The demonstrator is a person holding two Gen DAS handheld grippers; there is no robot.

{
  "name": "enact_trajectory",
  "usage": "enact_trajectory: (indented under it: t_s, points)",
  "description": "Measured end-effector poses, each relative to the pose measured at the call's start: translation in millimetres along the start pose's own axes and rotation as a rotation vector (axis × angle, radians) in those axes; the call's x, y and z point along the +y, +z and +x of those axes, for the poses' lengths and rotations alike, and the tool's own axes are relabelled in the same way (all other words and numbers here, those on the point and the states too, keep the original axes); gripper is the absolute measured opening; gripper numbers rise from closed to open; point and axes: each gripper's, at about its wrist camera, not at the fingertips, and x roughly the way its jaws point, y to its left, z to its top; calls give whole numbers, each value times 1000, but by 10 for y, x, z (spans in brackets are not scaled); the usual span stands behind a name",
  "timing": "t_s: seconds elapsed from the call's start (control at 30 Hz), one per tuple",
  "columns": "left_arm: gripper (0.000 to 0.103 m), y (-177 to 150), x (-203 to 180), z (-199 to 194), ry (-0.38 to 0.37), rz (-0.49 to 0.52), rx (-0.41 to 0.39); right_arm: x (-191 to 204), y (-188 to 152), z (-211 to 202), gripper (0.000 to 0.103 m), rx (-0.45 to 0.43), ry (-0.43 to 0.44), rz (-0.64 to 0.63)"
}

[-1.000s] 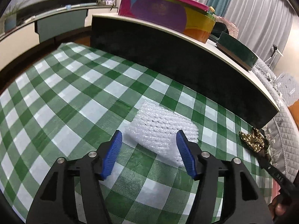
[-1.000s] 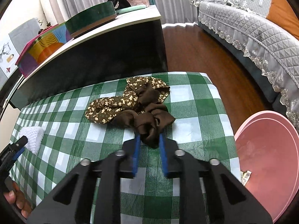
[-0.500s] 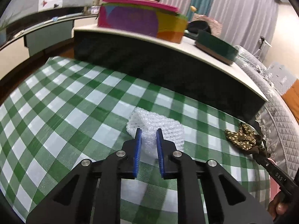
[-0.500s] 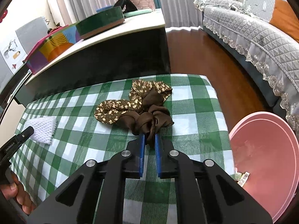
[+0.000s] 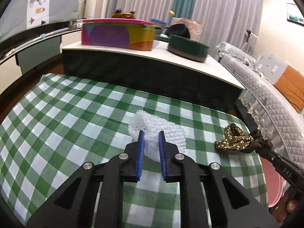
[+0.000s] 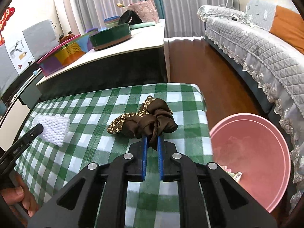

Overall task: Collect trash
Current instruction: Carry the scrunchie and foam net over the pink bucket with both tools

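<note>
A white foam net sleeve is pinched between the blue pads of my left gripper and hangs just above the green checked tablecloth. In the right wrist view the same foam sleeve shows at the left with the left gripper's finger on it. My right gripper is shut on a brown floral scrunchie cloth, lifted off the cloth-covered table. In the left wrist view that brown cloth hangs from the right gripper's finger at the table's right edge.
A pink basin with a few scraps inside stands on the floor right of the table. Behind the table is a white-topped dark counter carrying a colourful box and a green round tin. A grey quilted sofa runs along the right.
My left gripper shut on the foam sleeve and raised it off the table. My right gripper tightened on the brown cloth and lifted it, bunching it up.
</note>
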Motion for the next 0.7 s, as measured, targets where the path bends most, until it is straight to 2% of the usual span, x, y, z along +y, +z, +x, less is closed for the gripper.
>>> enact_trajectory:
  t_s: [0.7]
  points:
    - [15,-201,-693,-453,-90,165,-30,-270,-127,-712,10,-79,-21,-12]
